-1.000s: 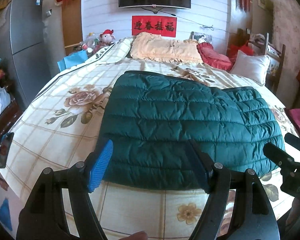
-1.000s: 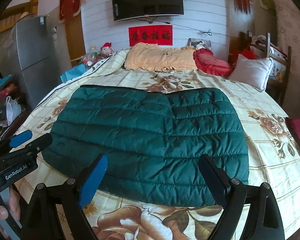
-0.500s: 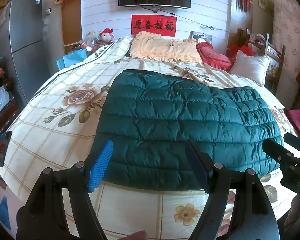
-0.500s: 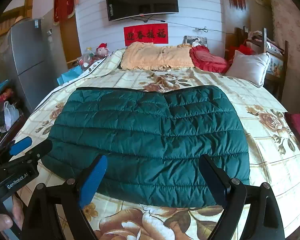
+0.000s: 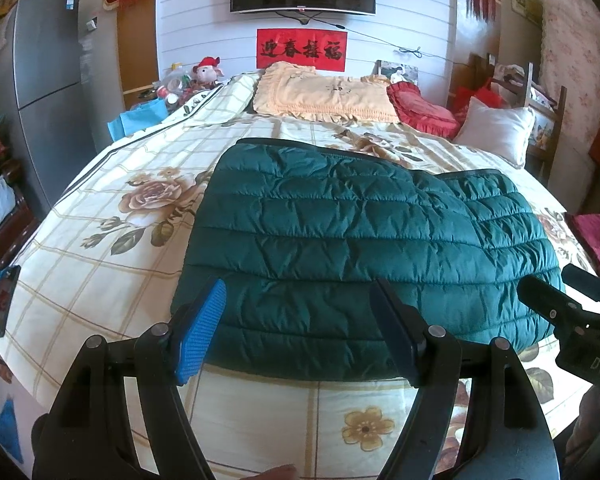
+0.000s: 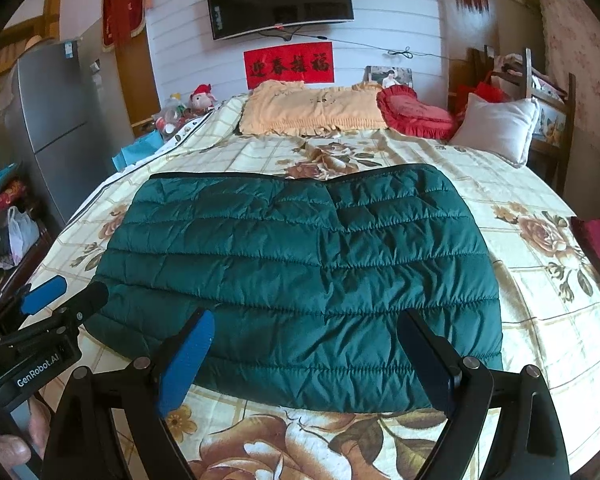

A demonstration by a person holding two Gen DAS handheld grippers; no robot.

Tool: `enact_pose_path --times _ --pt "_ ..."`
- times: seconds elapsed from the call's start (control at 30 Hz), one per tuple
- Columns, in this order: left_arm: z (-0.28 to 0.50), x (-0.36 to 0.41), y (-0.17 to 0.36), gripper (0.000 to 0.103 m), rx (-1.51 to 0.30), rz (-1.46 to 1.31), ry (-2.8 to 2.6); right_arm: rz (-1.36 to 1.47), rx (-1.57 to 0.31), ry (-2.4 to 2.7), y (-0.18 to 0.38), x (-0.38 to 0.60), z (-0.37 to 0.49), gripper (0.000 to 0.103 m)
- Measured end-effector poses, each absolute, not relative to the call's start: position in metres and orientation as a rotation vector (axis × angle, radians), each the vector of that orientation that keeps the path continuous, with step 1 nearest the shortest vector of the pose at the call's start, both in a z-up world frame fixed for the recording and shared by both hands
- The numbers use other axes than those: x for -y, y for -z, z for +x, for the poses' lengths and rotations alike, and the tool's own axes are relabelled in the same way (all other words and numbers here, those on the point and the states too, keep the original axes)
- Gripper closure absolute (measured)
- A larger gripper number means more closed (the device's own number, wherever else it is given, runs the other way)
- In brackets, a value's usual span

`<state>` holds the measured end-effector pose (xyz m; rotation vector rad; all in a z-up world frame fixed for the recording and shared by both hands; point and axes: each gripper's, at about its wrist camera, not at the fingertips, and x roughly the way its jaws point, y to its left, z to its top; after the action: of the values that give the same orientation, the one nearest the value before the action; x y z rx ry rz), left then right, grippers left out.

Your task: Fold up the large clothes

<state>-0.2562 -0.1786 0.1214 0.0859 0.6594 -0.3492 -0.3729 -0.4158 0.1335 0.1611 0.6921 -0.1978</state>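
A dark green quilted down jacket [image 5: 360, 248] lies folded flat in a wide rectangle on the floral bedspread [image 5: 112, 248]; it also shows in the right wrist view [image 6: 300, 276]. My left gripper [image 5: 300, 332] is open and empty, held above the jacket's near left edge. My right gripper [image 6: 308, 356] is open and empty, held above the jacket's near edge. Each gripper shows at the side of the other's view: the right one [image 5: 572, 312], the left one [image 6: 64, 300].
Pillows [image 5: 324, 96], a red cushion [image 5: 420, 106] and a white pillow [image 5: 496, 130] lie at the bed's head. A grey fridge [image 5: 48, 92] stands on the left, a wooden chair [image 5: 540, 92] on the right. A phone [image 5: 2, 300] lies at the bed's left edge.
Both grippers have drawn back and up a little from the jacket, staying open. The jacket has not moved.
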Motion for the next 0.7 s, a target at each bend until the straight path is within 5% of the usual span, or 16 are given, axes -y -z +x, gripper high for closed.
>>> enact_pose_path --times 0.7 --pt "-0.2572 0.1815 -0.1195 0.028 -0.658 0.085 0.359 0.170 -0.701 0.198 -0.1313 0.4162 -0.3704 0.012"
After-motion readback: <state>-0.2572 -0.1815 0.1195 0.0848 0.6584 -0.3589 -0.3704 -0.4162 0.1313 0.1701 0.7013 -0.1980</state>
